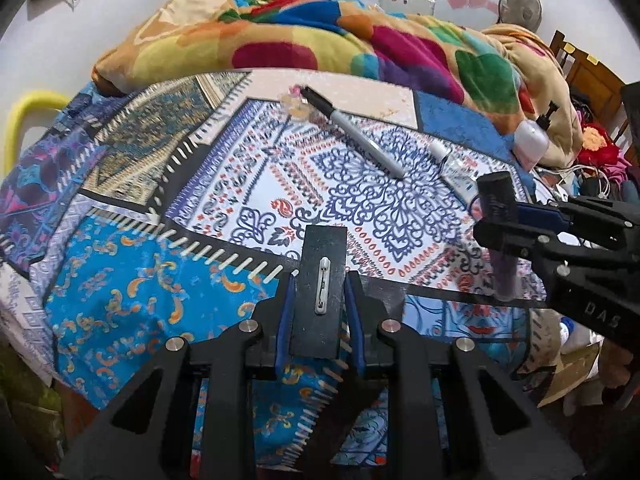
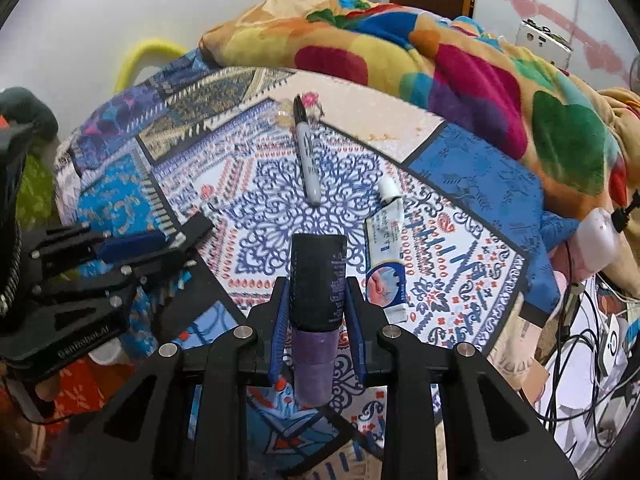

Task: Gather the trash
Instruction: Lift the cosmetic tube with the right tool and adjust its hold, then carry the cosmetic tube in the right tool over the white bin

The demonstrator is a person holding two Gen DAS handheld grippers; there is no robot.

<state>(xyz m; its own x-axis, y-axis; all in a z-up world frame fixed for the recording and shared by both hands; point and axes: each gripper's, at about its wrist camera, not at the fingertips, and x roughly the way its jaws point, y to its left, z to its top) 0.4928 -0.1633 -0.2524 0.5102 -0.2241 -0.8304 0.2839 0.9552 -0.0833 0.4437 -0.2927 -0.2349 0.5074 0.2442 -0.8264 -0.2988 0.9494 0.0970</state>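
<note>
Inventory, bed top, near to far:

1. Left gripper [image 1: 320, 280] – jaws narrow, clamped on a flat black case [image 1: 322, 276] w/ a small white clip on its face. Stiff, thin, prob. light; smooth sides could slip, so the grip across the narrow width, low on the body, looks right.

2. Right gripper [image 2: 318, 300] – jaws narrow, pressed on a dark tube [image 2: 318, 280], black upper part, purple lower part. Upright betw. the pads, held at mid-body. Rigid, round, likely light; may twist if squeezed off-centre.

3. Patterned bedsheet [image 1: 132, 292] – soft, gives under load; anything on it must be pinched from the sides, not scooped.

4. Ointment tube [image 2: 386, 248] – lying flat, just right of the dark tube, white cap pointing away. Part-squeezed, soft, dents easily. Best taken across the flat body nr. the middle; crimped end too thin.

5. Marker pen [image 2: 306, 156] – beyond, centre of sheet, black cap at far end. Stiff, slim, rolls; take across the barrel at mid-length.

6. Small clear-pink wrapper bit [image 2: 310, 102] – touching the pen's cap; blurred, maybe plastic. V. light, flimsy.

7. Coloured blanket [image 2: 460, 60] – heaped at the back, not trash.
</note>
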